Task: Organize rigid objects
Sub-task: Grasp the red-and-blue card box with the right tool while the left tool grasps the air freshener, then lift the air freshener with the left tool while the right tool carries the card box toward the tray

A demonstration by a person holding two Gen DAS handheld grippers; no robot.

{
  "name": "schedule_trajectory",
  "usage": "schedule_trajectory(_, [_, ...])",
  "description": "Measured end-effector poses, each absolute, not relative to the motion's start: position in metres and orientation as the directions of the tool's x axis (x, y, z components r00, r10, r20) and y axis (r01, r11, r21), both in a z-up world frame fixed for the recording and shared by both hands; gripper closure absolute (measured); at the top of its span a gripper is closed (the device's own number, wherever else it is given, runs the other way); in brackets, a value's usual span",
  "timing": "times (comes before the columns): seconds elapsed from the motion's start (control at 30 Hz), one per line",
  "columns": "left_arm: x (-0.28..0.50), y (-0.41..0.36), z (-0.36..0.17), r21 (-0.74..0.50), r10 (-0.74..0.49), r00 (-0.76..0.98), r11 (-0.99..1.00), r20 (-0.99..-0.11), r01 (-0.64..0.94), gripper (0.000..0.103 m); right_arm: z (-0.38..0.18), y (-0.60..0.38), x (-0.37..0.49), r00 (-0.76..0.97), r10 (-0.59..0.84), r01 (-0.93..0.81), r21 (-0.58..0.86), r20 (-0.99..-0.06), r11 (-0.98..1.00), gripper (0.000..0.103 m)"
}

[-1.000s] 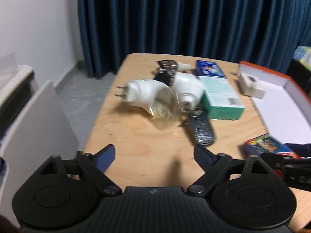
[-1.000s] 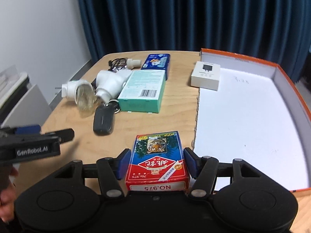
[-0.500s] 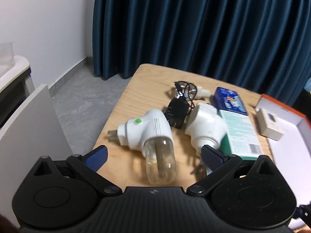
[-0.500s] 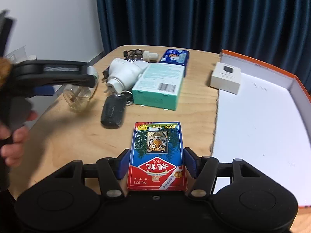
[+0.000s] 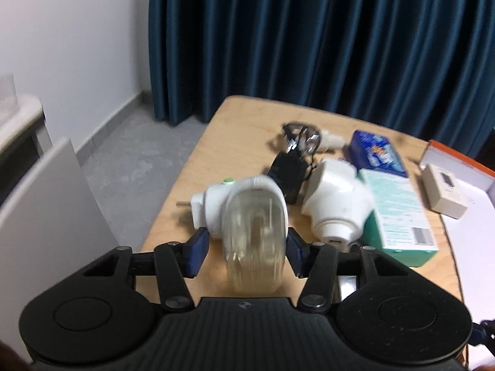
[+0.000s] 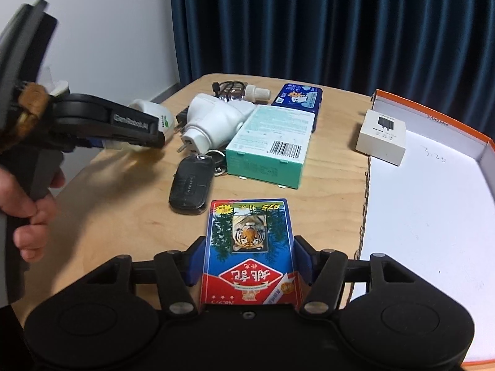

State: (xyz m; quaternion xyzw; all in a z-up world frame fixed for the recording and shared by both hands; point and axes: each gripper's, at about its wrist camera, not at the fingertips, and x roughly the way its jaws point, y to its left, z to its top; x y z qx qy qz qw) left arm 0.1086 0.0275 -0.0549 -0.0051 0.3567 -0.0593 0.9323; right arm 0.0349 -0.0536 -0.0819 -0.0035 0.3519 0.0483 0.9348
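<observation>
My left gripper point(image 5: 247, 247) straddles a white plug-in vaporizer point(image 5: 238, 198) with a clear bottle point(image 5: 253, 247). Its jaws are closing and the blue pads point(image 5: 198, 247) press the bottle's sides. The right wrist view shows that gripper point(image 6: 157, 137) holding the vaporizer point(image 6: 148, 113) near the table's left edge. My right gripper point(image 6: 249, 262) is shut on a red and blue card box point(image 6: 247, 232) with a tiger picture, over the wooden table point(image 6: 123, 216) beside the orange-rimmed white tray point(image 6: 433, 216).
A second white plug adapter point(image 6: 213, 120), teal carton point(image 6: 272, 145), blue tin point(image 6: 298, 95), black key fob point(image 6: 191, 182) and a tangle of small items point(image 5: 298, 133) cluster mid-table. A small white box point(image 6: 382, 136) sits at the tray's far corner. A white panel point(image 5: 46, 216) stands left of the table.
The left gripper came forward to the vaporizer and its jaws closed from wide onto the bottle, which now points toward the camera. The right gripper kept the card box and barely shifted.
</observation>
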Motion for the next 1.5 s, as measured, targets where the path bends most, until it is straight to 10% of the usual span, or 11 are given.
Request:
schedule_trajectory(0.07, [0.098, 0.025, -0.045, -0.026, -0.111, 0.761, 0.992, -0.639, 0.124, 0.053, -0.078, -0.055, 0.029, 0.762, 0.091, -0.086, 0.04, -0.641, 0.996, 0.032])
schedule_trajectory(0.17, [0.081, 0.024, -0.028, -0.022, -0.12, 0.78, 0.991, -0.614, 0.135, 0.082, -0.063, -0.058, 0.022, 0.79, 0.097, -0.079, 0.056, -0.605, 0.995, 0.033])
schedule_trajectory(0.33, [0.074, 0.028, -0.032, -0.055, -0.147, 0.763, 0.988, -0.629, 0.145, 0.082, -0.04, -0.079, 0.017, 0.817, 0.084, -0.037, 0.094, -0.57, 0.995, 0.032])
schedule_trajectory(0.5, [0.072, 0.037, -0.05, -0.055, -0.116, 0.779, 0.993, -0.616, 0.104, 0.018, -0.04, -0.097, 0.005, 0.821, 0.055, 0.0, 0.096, -0.568, 0.995, 0.032])
schedule_trajectory(0.9, [0.112, 0.033, -0.058, -0.16, -0.088, 0.748, 0.987, -0.658, -0.025, 0.0, -0.044, -0.101, 0.005, 0.821, 0.104, -0.028, 0.141, -0.562, 0.99, 0.032])
schedule_trajectory(1.27, [0.118, 0.047, -0.061, -0.265, -0.229, 0.708, 0.962, -0.669, 0.061, 0.061, -0.046, -0.114, 0.009, 0.818, 0.114, -0.011, 0.183, -0.564, 0.983, 0.032])
schedule_trajectory(1.5, [0.1, 0.034, -0.068, -0.217, -0.279, 0.642, 0.96, -0.714, 0.176, 0.07, -0.043, -0.115, 0.005, 0.827, 0.112, -0.005, 0.193, -0.55, 0.981, 0.032])
